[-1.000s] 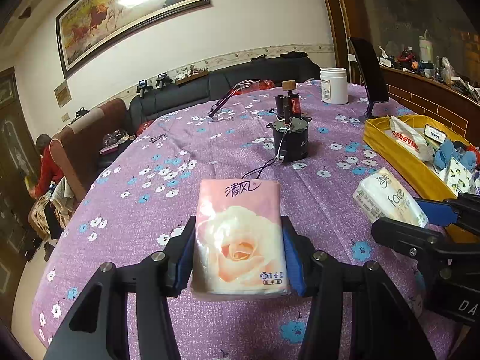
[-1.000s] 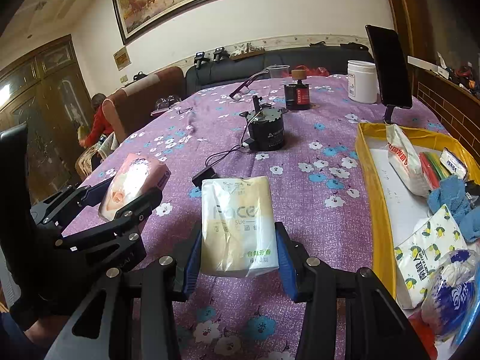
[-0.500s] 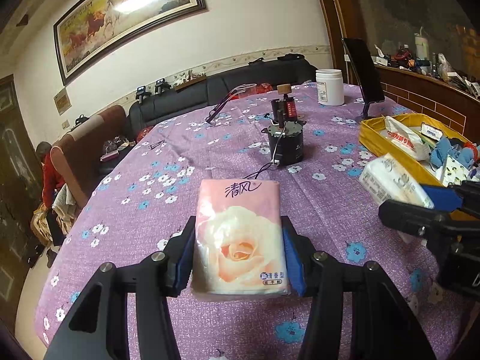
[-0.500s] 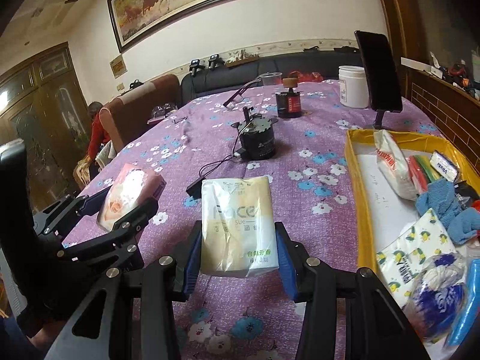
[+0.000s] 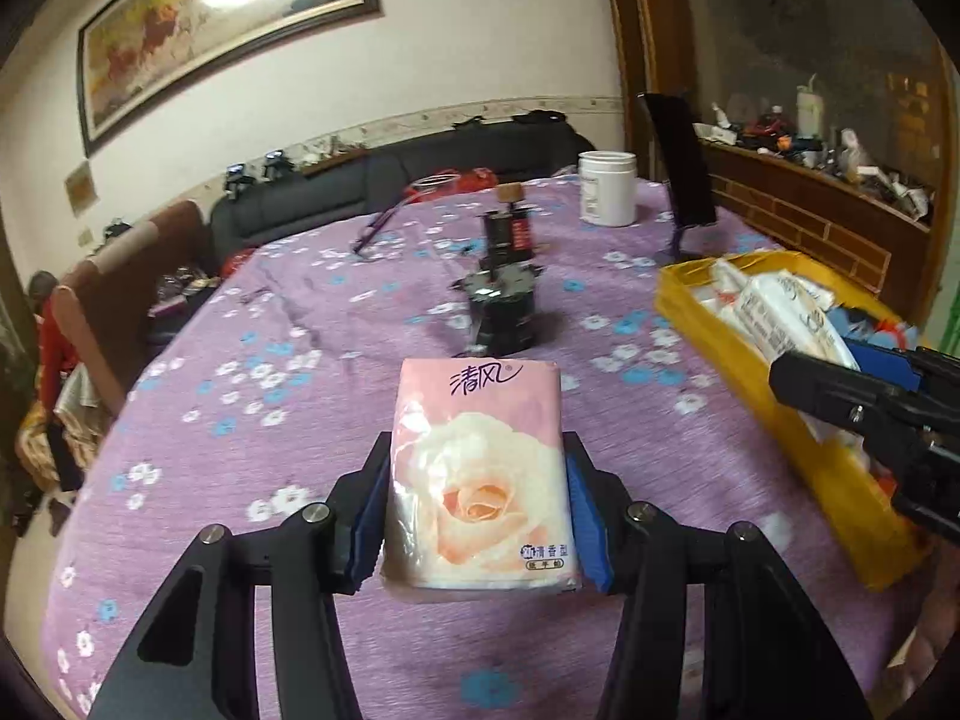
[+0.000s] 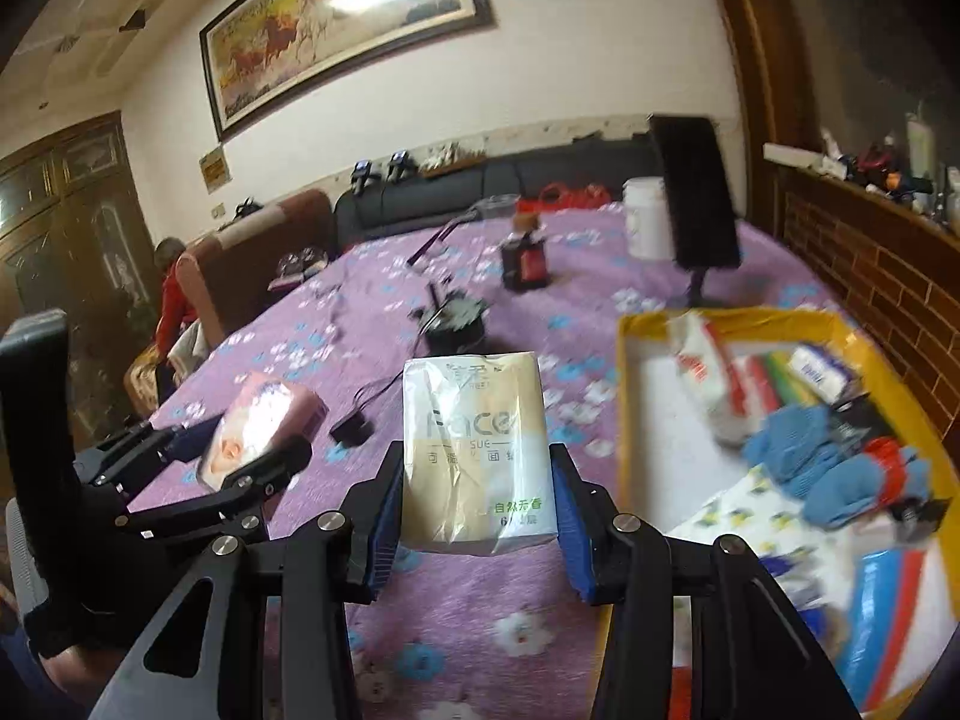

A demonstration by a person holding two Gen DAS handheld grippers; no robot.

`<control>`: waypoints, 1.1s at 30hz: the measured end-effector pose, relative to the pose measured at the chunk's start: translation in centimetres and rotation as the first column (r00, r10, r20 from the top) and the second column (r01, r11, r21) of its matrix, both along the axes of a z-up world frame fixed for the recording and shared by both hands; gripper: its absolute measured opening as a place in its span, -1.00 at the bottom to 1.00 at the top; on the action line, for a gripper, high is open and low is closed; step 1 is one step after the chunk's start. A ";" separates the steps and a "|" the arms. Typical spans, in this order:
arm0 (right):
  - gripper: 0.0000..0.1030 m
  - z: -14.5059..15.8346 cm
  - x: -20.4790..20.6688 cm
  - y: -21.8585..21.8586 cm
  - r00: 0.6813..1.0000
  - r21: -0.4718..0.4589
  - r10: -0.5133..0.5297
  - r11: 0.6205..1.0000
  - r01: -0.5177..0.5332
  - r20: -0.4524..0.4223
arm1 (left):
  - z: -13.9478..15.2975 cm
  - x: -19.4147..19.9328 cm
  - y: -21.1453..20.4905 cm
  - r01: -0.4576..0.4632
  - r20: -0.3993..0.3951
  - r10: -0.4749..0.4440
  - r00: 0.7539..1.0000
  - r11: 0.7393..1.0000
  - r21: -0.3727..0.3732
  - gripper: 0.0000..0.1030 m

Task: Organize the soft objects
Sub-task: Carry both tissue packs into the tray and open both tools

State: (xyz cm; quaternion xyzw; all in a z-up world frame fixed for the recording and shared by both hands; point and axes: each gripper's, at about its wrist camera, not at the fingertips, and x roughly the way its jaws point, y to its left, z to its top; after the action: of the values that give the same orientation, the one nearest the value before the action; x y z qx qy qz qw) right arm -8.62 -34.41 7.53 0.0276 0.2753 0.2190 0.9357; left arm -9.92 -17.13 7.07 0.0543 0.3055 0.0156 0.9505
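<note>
Both tissue packs (image 5: 480, 474) now higher, lengthwise forward.

Both tongs have lifted off the surface (image 5: 252, 432). The right tongs (image 6: 474, 498) with the beige tissue pack (image 6: 474, 438) now sit just beside the yellow tray (image 6: 624, 396). The tray lies nearer the left tongs (image 5: 480, 516).

Both tongs (image 5: 478, 516) (image 6: 474, 513) clamped, tilted downward

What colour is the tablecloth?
The tablecloth is purple with little white and blue flowers, clearest in the left wrist view.
</note>
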 end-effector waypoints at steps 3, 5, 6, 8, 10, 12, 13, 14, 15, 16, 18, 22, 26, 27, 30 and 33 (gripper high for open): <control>-0.05 0.9 -0.2 -2.1 0.998 -0.031 -0.054 0.998 0.055 0.039 | 0.7 0.4 -1.5 0.048 0.006 -0.048 0.999 0.999 -0.019 0.00; -0.05 1.4 -0.3 -3.8 0.995 -0.030 -0.093 0.995 0.094 0.047 | 1.1 0.6 -2.7 0.079 0.014 -0.078 0.997 0.997 -0.020 0.00; -0.05 1.6 -0.3 -4.8 0.993 -0.032 -0.111 0.993 0.113 0.048 | 1.4 0.7 -3.5 0.102 0.018 -0.101 0.995 0.995 -0.023 0.00; -0.05 1.8 -0.4 -6.5 0.986 -0.023 -0.156 0.987 0.157 0.052 | 1.8 0.9 -5.1 0.141 0.023 -0.140 0.990 0.990 -0.028 0.00; -0.05 1.8 -0.4 -8.6 0.980 0.003 -0.194 0.981 0.194 0.039 | 2.1 1.0 -6.6 0.183 0.024 -0.182 0.983 0.983 -0.037 0.00; -0.05 1.8 -0.4 -10.1 0.974 0.012 -0.227 0.974 0.226 0.028 | 2.4 1.1 -8.4 0.226 0.025 -0.226 0.974 0.973 -0.036 0.00; -0.05 1.7 -0.3 -11.1 0.969 0.014 -0.247 0.969 0.247 0.021 | 2.4 1.1 -9.3 0.245 0.024 -0.244 0.969 0.969 -0.032 0.00; -0.05 1.6 -0.3 -11.7 0.966 0.013 -0.260 0.966 0.259 0.015 | 2.4 1.1 -10.1 0.261 0.023 -0.260 0.965 0.965 -0.031 0.00; -0.05 1.4 -0.3 -12.3 0.962 0.011 -0.272 0.962 0.271 0.010 | 2.3 1.2 -11.0 0.281 0.021 -0.280 0.960 0.959 -0.031 0.00; -0.05 1.3 -0.4 -12.9 0.959 0.011 -0.283 0.959 0.283 0.006 | 2.2 1.3 -11.8 0.299 0.018 -0.299 0.954 0.954 -0.030 0.00; -0.05 1.1 -0.3 -13.8 0.954 0.007 -0.299 0.954 0.299 -0.001 | 1.9 1.6 -13.2 0.328 0.007 -0.328 0.945 0.944 -0.032 0.00; -0.05 0.3 0.2 -15.1 0.949 -0.003 -0.315 0.949 0.315 -0.032 | 1.2 2.3 -15.6 0.379 -0.016 -0.379 0.925 0.925 -0.031 0.00; -0.05 -0.8 1.2 -15.9 0.942 -0.014 -0.327 0.945 0.327 -0.074 | 0.5 3.9 -17.8 0.415 -0.048 -0.417 0.908 0.909 -0.033 0.00; -0.05 -1.1 1.5 -16.1 0.941 -0.019 -0.329 0.944 0.328 -0.084 | 0.3 4.5 -18.3 0.425 -0.056 -0.426 0.903 0.904 -0.039 0.00; -0.04 -1.8 2.5 -16.6 0.936 -0.035 -0.337 0.941 0.336 -0.103 | -0.5 5.9 -19.3 0.425 -0.085 -0.425 0.901 0.905 -0.027 0.00; -0.04 -2.2 3.5 -17.1 0.932 -0.047 -0.342 0.940 0.339 -0.122 | -1.4 7.9 -20.1 0.421 -0.131 -0.424 0.896 0.906 -0.052 0.00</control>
State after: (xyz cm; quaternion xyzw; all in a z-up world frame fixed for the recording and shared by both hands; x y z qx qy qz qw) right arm -5.15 -51.54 5.33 0.0772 0.3287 0.0480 0.9401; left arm -2.04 -37.19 5.66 0.1096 0.3523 -0.1980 0.9081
